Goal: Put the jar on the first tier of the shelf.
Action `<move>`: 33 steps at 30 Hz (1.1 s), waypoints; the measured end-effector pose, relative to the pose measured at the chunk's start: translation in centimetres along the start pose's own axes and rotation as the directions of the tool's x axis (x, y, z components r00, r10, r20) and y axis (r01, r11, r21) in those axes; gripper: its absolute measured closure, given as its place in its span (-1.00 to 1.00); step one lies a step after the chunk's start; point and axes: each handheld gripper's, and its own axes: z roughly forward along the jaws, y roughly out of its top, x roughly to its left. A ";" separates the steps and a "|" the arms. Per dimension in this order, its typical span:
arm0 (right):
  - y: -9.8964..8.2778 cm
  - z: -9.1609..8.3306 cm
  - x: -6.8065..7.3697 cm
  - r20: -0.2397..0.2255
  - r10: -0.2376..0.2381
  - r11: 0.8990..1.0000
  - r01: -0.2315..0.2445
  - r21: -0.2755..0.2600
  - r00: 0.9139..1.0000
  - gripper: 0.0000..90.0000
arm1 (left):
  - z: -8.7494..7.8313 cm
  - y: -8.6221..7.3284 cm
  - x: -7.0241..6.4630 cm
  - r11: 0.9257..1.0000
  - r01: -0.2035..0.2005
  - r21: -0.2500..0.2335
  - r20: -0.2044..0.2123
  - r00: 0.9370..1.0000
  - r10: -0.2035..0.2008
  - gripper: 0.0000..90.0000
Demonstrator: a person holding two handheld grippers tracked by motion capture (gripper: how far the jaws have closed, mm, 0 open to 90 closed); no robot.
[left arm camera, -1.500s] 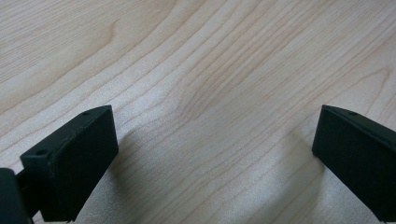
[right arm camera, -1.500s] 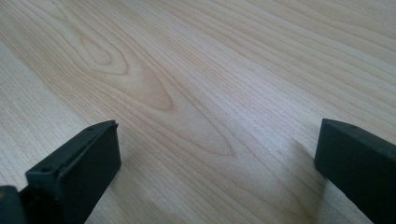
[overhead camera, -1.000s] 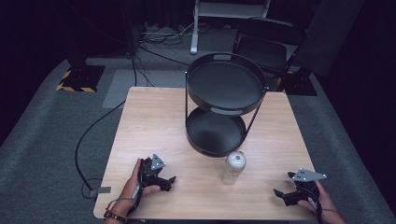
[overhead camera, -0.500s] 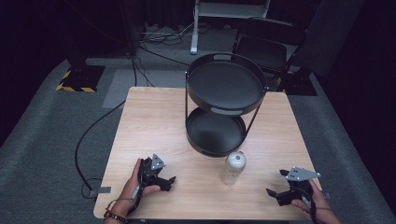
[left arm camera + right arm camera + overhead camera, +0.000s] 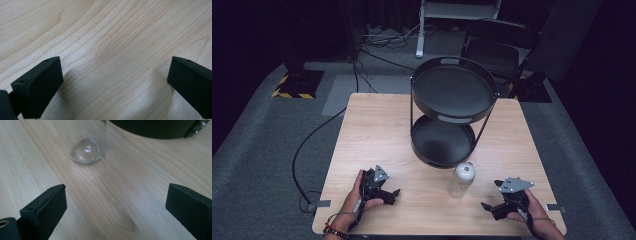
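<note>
In the high view, a clear bottle (image 5: 462, 179) with a white cap stands upright on the wooden table (image 5: 377, 125), lower centre of the frame, just in front of the black two-tier tray (image 5: 453, 92) that fills the centre. The right gripper (image 5: 490, 208) sits at the lower right, near the bottle but apart from it, its jaws spread and pointing left toward it, with nothing between them. The left gripper (image 5: 393, 196) lies at the lower left in the person's hand, well apart from the bottle, jaws parted and empty. In the left gripper view, the two black jaws stand wide at the lower corners with bare wood grain between them. In the right gripper view, the jaws are likewise wide apart at the lower corners over bare table; the bottle's (image 5: 86, 142) glass base shows at the upper left of centre, beyond the jaws, and the tray's (image 5: 155, 128) dark rim runs along the upper right.
</note>
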 end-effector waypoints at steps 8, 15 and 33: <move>2.2 1.7 1.0 -0.019 -0.035 0.999 0.035 0.000 0.999 -0.92 | 0.0 0.0 0.0 1.000 0.000 0.000 0.000 1.000 0.000 -1.00; 3.3 2.8 1.3 -0.037 -0.044 0.999 0.044 0.003 0.998 -0.92 | 0.0 0.0 0.0 1.000 0.001 0.001 0.000 1.000 -0.001 -1.00; 5.4 4.8 2.2 -0.073 -0.039 0.999 0.037 -0.023 0.997 -0.84 | 0.0 0.0 0.0 1.000 0.001 0.000 0.002 1.000 -0.001 -1.00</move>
